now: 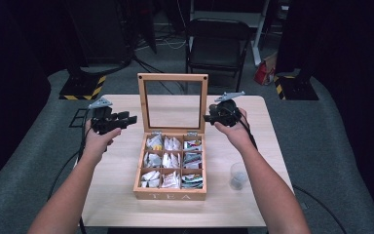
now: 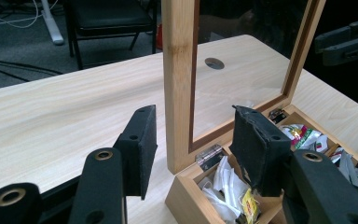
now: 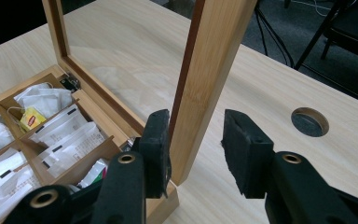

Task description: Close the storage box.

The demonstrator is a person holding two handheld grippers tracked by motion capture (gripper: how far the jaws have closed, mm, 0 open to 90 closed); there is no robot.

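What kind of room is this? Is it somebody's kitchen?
Probably not a kitchen; it looks more like a lab or studio for recording. Dark curtains surround a lone wooden table, cables trail across the grey carpet, and a folding chair stands behind the open tea box.

box front: "TEA" in pale capitals along the front wall of the wooden tea box (image 1: 170, 196), readable in the high view
yellow tag: red logo patch on the small yellow tea bag tag (image 3: 31, 118) in a back compartment, right gripper view; lettering too small to make out
second tag: another yellow tag with a red mark (image 2: 248, 201) in the corner compartment, left gripper view; unreadable
white sachets: black printed bars and fine grey print on the white paper sachets (image 3: 70, 140); no words legible
coloured packets: red and green print on the packets (image 2: 303, 135) in the right-hand column; text not legible
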